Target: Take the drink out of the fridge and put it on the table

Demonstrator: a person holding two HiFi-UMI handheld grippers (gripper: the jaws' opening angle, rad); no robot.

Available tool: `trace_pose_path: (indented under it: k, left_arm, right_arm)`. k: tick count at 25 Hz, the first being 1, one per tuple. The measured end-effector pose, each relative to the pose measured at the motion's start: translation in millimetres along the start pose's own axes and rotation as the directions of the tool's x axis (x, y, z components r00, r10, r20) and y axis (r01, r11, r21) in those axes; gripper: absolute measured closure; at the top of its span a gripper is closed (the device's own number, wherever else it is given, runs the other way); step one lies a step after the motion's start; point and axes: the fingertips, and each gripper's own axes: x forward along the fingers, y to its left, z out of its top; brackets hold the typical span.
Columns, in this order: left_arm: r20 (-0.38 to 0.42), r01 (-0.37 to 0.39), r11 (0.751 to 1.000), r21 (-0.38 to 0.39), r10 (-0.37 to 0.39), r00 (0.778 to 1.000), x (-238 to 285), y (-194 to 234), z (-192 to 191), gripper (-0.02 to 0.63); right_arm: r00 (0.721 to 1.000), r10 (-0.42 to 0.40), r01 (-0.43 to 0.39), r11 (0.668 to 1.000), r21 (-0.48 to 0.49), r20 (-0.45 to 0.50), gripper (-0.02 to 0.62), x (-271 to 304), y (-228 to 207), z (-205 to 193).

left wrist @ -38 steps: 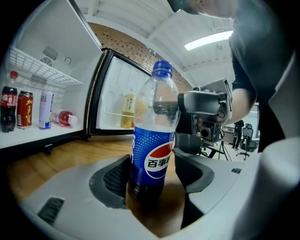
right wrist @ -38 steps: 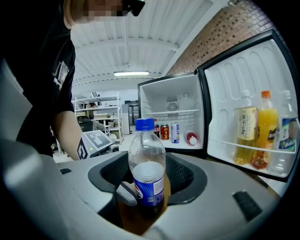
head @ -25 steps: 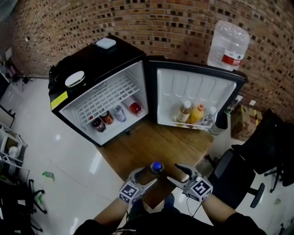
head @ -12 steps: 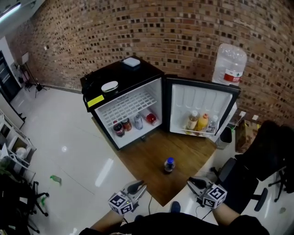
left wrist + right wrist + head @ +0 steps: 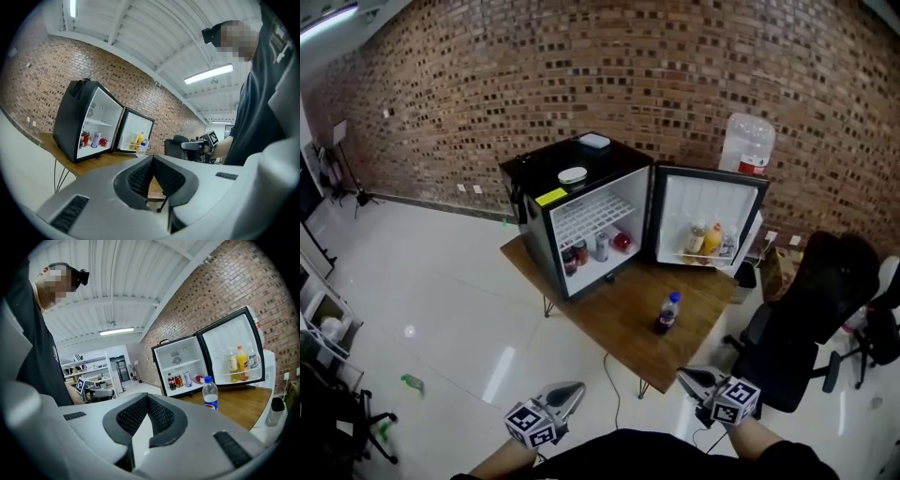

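Note:
The drink, a dark bottle with a blue cap point(image 5: 667, 313), stands upright on the wooden table point(image 5: 623, 309) in front of the open black mini fridge point(image 5: 546, 220). It also shows in the right gripper view as a bottle point(image 5: 210, 393), and small in the left gripper view as a bottle point(image 5: 141, 148). My left gripper point(image 5: 570, 389) and right gripper point(image 5: 688, 378) hang low near my body, well back from the table. Both are shut with nothing between the jaws. The left gripper point(image 5: 153, 159) and right gripper point(image 5: 147, 397) show pads pressed together.
Several cans point(image 5: 589, 251) stand inside the fridge, and bottles point(image 5: 705, 241) sit in its open door. A large water jug point(image 5: 747, 142) stands behind. A black office chair point(image 5: 806, 323) is at the right of the table. Shelving point(image 5: 323, 328) is at far left.
Both grippers came off the bottle, shut, and drew back toward my body. The bottle stays standing on the table. The head view pulled back and rose.

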Motion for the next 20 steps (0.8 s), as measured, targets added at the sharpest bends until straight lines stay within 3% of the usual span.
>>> trace_pose_path:
  k: [4, 9, 14, 20]
  left_arm:
    - [0.015, -0.024, 1.0, -0.004, 0.024, 1.0, -32.7, -32.7, 5.8, 0.603]
    - [0.029, -0.051, 0.999, 0.007, 0.051, 0.998, -27.3, -97.3, 5.9, 0.603]
    - [0.06, -0.105, 0.992, -0.076, 0.11, 0.992, 5.8, -176.3, -14.0, 0.603]
    - [0.027, -0.077, 0.992, -0.1, 0.081, 0.996, 35.6, -262.2, -36.6, 0.603]
  right_arm:
    - [1.0, 0.009, -0.009, 1.0, -0.029, 0.018, 0.584, -31.3, 33.7, 10.7]
    - [1.0, 0.0, 0.001, 0.999, -0.034, 0.031, 0.584, -103.8, 34.4, 10.5]
    - [1.0, 0.021, -0.021, 1.0, -0.018, -0.017, 0.584, -184.6, 22.0, -18.0]
    - [0.997, 0.057, -0.055, 0.997, 0.051, -0.042, 0.584, -258.2, 18.0, -57.5]
